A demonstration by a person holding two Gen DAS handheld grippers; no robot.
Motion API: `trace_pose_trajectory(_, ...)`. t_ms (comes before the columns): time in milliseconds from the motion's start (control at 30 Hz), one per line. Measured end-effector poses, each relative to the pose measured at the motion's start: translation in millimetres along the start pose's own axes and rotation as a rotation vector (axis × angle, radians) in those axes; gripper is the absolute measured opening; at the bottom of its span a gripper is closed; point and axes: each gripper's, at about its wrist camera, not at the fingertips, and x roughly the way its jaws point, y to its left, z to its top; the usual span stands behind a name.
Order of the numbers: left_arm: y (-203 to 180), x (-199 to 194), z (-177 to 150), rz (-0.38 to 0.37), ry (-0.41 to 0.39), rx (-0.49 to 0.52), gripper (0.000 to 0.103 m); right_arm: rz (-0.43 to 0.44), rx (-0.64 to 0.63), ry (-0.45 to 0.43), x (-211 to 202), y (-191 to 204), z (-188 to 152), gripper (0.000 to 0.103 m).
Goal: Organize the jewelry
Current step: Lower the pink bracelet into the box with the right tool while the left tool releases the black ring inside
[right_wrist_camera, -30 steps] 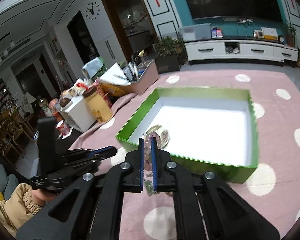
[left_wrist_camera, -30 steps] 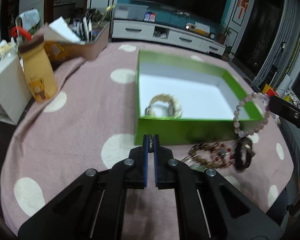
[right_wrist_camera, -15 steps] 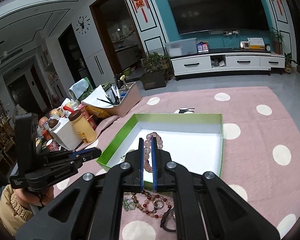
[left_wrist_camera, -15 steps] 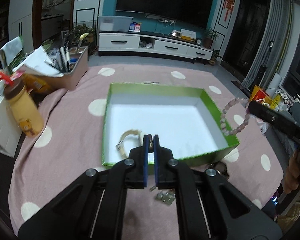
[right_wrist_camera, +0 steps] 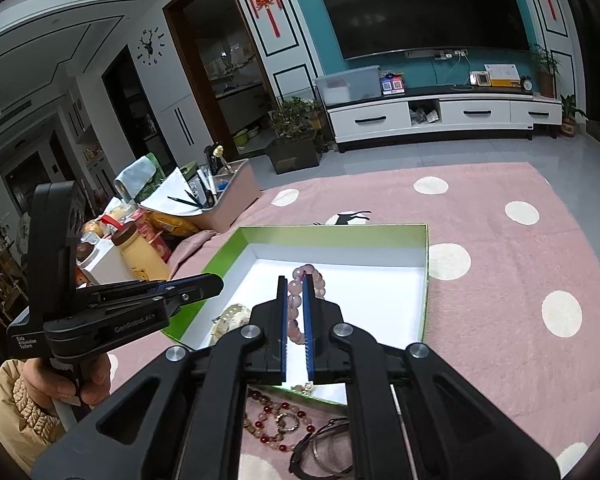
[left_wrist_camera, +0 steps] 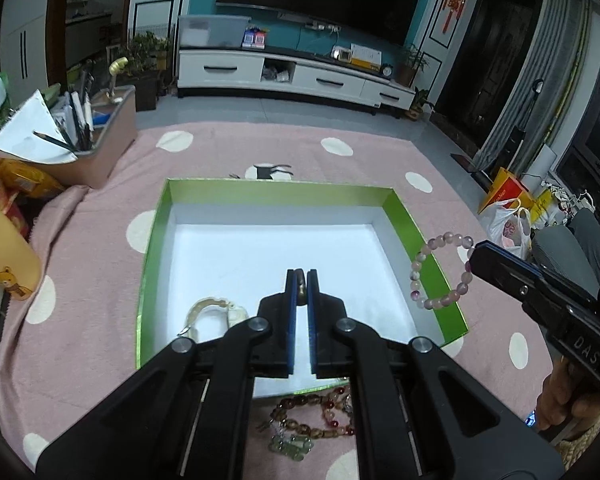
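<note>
A green box (left_wrist_camera: 156,248) with a white floor lies on the pink dotted cloth, and a cream bracelet (left_wrist_camera: 216,312) rests in its near left corner. My left gripper (left_wrist_camera: 300,280) hangs shut over the box floor, with a small gold-brown piece pinched at its tips; what it is I cannot tell. My right gripper (right_wrist_camera: 296,280) is shut on a pink bead bracelet (right_wrist_camera: 300,304), which dangles over the box's right wall (left_wrist_camera: 444,272). The left gripper (right_wrist_camera: 216,282) also shows from the side. Loose bead bracelets (left_wrist_camera: 312,416) lie in front of the box.
A tan holder with pens and paper (left_wrist_camera: 100,140), a yellow bottle (left_wrist_camera: 4,256) and a white carton stand at the left. A dark bangle (right_wrist_camera: 324,448) lies beside the loose beads (right_wrist_camera: 276,420). A person's hand (right_wrist_camera: 88,376) holds each gripper handle.
The left gripper has risen and gone forward, from in front of the box's near wall to over its floor. The right gripper has risen a little, still gripping the pink bracelet.
</note>
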Motion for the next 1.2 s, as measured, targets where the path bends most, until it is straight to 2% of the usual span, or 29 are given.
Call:
trace_pose_trajectory(367, 8, 45, 4, -0.011, 0.101, -0.044, 0.004, -0.022, 0.031, 0.052, 25, -17, -4, 0.007)
trace_pose_trajectory(633, 8, 65, 1, 0.02, 0.147, -0.046, 0.004, -0.035, 0.04, 0.083, 37, -26, -9, 0.007)
trace_pose_trajectory(1200, 6, 84, -5, 0.049, 0.183, -0.02, 0.004, -0.056, 0.045, 0.148, 58, -35, -18, 0.007)
